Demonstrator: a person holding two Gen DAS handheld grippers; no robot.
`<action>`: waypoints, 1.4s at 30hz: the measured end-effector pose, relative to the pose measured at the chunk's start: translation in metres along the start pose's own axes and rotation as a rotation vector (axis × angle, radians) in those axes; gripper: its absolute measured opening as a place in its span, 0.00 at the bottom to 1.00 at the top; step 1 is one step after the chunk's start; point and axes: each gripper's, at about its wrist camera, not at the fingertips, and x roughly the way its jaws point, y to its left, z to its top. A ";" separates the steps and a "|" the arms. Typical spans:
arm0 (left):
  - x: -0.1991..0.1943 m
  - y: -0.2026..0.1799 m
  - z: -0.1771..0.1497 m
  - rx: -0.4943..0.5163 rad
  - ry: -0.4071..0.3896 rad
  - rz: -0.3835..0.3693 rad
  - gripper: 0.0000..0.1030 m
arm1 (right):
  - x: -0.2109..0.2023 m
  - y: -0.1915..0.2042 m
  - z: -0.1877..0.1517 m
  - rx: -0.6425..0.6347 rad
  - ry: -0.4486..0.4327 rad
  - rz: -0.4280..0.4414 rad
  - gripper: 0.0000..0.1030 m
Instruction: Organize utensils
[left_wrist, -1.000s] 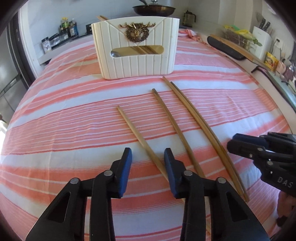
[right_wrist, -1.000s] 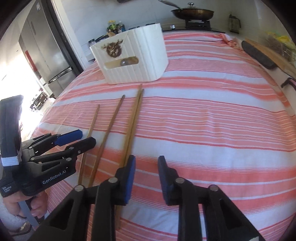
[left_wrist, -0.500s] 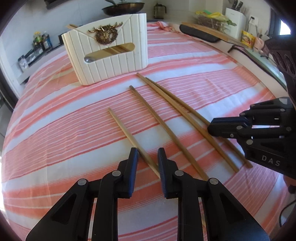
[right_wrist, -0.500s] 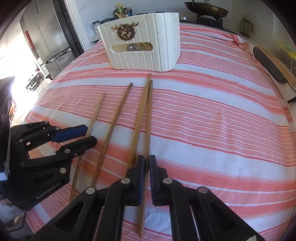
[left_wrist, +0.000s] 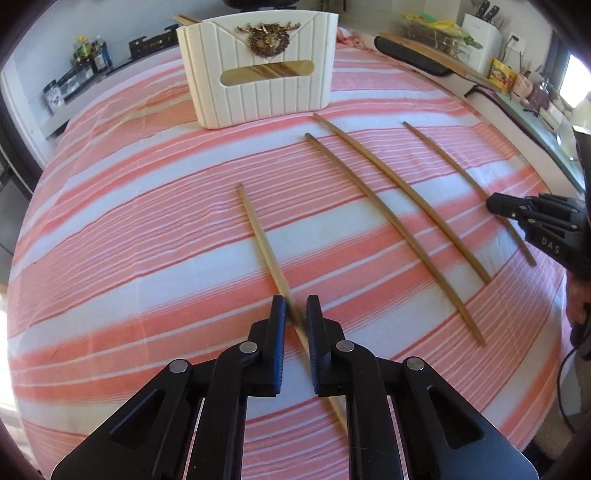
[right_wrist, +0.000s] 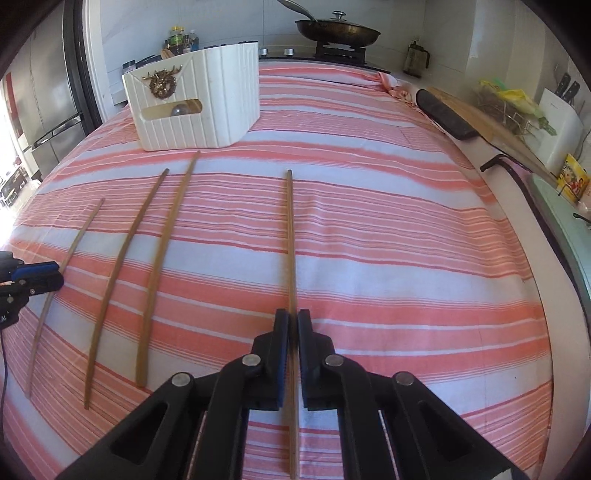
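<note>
Several long wooden chopsticks lie on the striped cloth in front of a white ribbed holder (left_wrist: 258, 85) (right_wrist: 199, 110). My left gripper (left_wrist: 295, 310) has its jaws closing on the thin leftmost chopstick (left_wrist: 258, 236), which runs slantwise between the pads and touches both. My right gripper (right_wrist: 291, 317) is shut on the rightmost chopstick (right_wrist: 290, 240), which points straight ahead toward the holder. In the left wrist view, the right gripper (left_wrist: 493, 205) sits on that chopstick (left_wrist: 443, 158). Two chopsticks (left_wrist: 388, 221) (right_wrist: 147, 266) lie loose between the held ones.
The striped cloth (right_wrist: 406, 240) covers the whole table. A pan (right_wrist: 338, 31) stands on a stove behind it. A dark board (right_wrist: 443, 114), a knife block (right_wrist: 561, 125) and packets line the right counter. A fridge (right_wrist: 37, 92) stands at the left.
Both pairs of jaws have closed in on a chopstick each. The right gripper's chopstick has parted from its neighbour and now lies apart to the right.
</note>
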 end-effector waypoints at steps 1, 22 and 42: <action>0.000 0.006 0.001 -0.007 -0.002 0.013 0.07 | 0.000 -0.001 -0.001 -0.001 -0.001 -0.005 0.05; 0.014 0.036 -0.008 -0.171 -0.092 0.131 0.93 | 0.007 -0.004 -0.001 -0.021 -0.049 0.061 0.53; 0.016 0.041 -0.008 -0.195 -0.091 0.133 0.99 | 0.008 -0.005 -0.002 -0.016 -0.066 0.062 0.54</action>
